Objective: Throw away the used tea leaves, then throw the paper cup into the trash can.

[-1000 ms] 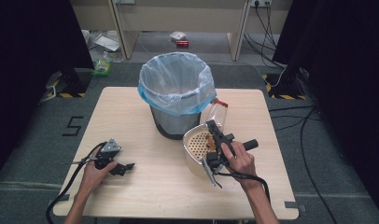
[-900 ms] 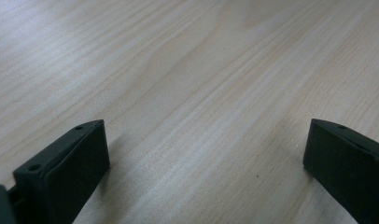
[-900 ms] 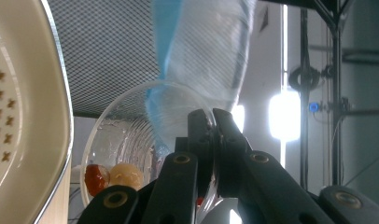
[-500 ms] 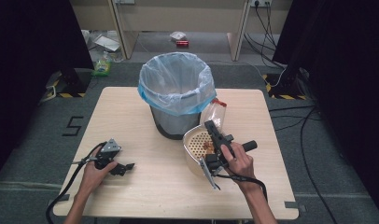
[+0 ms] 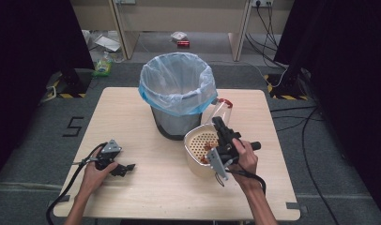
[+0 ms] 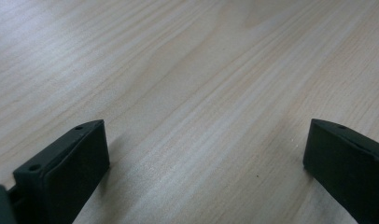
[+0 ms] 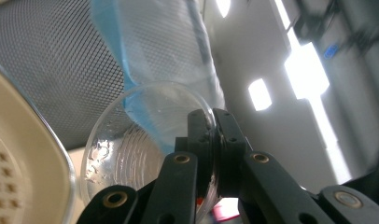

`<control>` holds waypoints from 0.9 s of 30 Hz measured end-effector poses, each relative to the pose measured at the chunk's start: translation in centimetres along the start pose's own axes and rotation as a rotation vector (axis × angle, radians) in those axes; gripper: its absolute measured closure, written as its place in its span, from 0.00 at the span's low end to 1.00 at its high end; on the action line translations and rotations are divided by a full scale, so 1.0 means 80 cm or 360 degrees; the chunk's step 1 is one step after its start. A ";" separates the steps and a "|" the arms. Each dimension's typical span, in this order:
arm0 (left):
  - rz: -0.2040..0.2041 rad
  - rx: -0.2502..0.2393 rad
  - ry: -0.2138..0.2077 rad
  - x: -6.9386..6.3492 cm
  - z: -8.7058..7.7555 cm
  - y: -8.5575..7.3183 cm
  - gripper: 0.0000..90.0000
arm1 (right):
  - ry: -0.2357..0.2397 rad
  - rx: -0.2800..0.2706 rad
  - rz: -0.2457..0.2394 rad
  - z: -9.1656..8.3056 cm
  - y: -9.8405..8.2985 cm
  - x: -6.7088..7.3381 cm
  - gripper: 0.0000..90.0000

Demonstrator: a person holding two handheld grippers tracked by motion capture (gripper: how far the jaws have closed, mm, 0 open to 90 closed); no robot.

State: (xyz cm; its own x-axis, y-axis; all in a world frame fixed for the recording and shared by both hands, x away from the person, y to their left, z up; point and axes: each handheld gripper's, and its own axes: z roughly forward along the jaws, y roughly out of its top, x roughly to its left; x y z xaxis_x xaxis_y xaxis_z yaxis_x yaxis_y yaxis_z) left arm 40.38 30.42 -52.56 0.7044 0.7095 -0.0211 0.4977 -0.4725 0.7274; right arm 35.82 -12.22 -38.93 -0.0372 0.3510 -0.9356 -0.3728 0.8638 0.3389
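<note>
Cup [image 7: 145, 149], clear plastic, is the item in hand: its rim is pinched between the jaws of the right gripper [image 7: 214, 140], which are closed on the thin wall.

Left gripper [image 5: 114, 161]: rests low over the bare table [image 6: 187, 70], jaws spread wide, holding and touching nothing. It lies well apart from the cup, so the right hand [image 5: 245, 157] is the nearer one.

Centre: the bin [image 5: 177, 93], a mesh basket lined with a blue bag, stands ahead of the right gripper and to its left. The cup [image 5: 221, 108] lies tilted, nearly on its side, with its long axis running on from the jaws toward the bin wall; its far end sits just beside the bag.

Right gripper [image 5: 222, 129]: directly below its jaws sits a cream strainer bowl [image 5: 200, 147] containing reddish-brown scraps. Judged from this layout, the coming move depends on lifting the cup clear of the bowl and up over the bin rim.
</note>
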 end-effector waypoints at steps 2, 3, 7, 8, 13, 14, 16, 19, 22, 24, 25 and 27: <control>0.0000 0.0000 0.0000 0.000 0.000 0.000 0.00 | 0.0077 0.0032 0.0236 0.002 -0.007 -0.011 0.97; 0.0000 0.0000 0.0000 0.000 0.000 0.000 0.00 | 0.0104 0.0048 0.0348 0.003 -0.011 -0.016 0.97; 0.0000 0.0001 0.0000 0.000 0.000 0.000 0.00 | 0.0201 0.0109 0.0730 0.008 -0.026 -0.029 0.97; 0.0000 0.0001 0.0000 0.000 0.000 0.000 0.00 | 0.0223 0.0137 0.0789 0.010 -0.030 -0.031 0.97; 0.0000 0.0001 0.0000 0.000 0.000 0.000 0.00 | 0.0269 0.0198 0.1040 0.017 -0.048 -0.038 0.97; 0.0000 0.0001 0.0000 0.000 0.000 0.000 0.00 | 0.0268 0.0205 0.1088 0.018 -0.052 -0.040 0.97; 0.0000 0.0001 0.0000 0.000 0.000 0.000 0.00 | 0.0267 0.0217 0.1174 0.019 -0.059 -0.044 0.97; 0.0000 0.0001 0.0000 0.000 0.000 0.000 0.00 | 0.0279 0.0233 0.1283 0.022 -0.067 -0.050 0.96; 0.0000 0.0002 0.0000 0.000 0.000 0.000 0.00 | 0.0289 0.0247 0.1360 0.026 -0.073 -0.057 0.96; 0.0000 0.0002 0.0000 0.000 0.000 0.000 0.00 | 0.0280 0.0250 0.1378 0.029 -0.075 -0.062 0.96; 0.0000 0.0001 0.0000 0.000 0.000 0.000 0.00 | 0.0279 0.0250 0.1387 0.030 -0.075 -0.065 0.96; 0.0000 0.0002 0.0000 0.000 0.000 0.000 0.00 | 0.0274 0.0239 0.1389 0.033 -0.074 -0.073 0.96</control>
State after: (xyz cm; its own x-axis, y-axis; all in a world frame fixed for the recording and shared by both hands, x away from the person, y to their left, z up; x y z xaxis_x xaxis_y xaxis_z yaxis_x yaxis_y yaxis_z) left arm 40.39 30.42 -52.55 0.7044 0.7095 -0.0212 0.4982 -0.4730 0.7267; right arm 40.68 -18.45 -35.26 -0.3930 0.8554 -0.3374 -0.0225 0.3578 0.9335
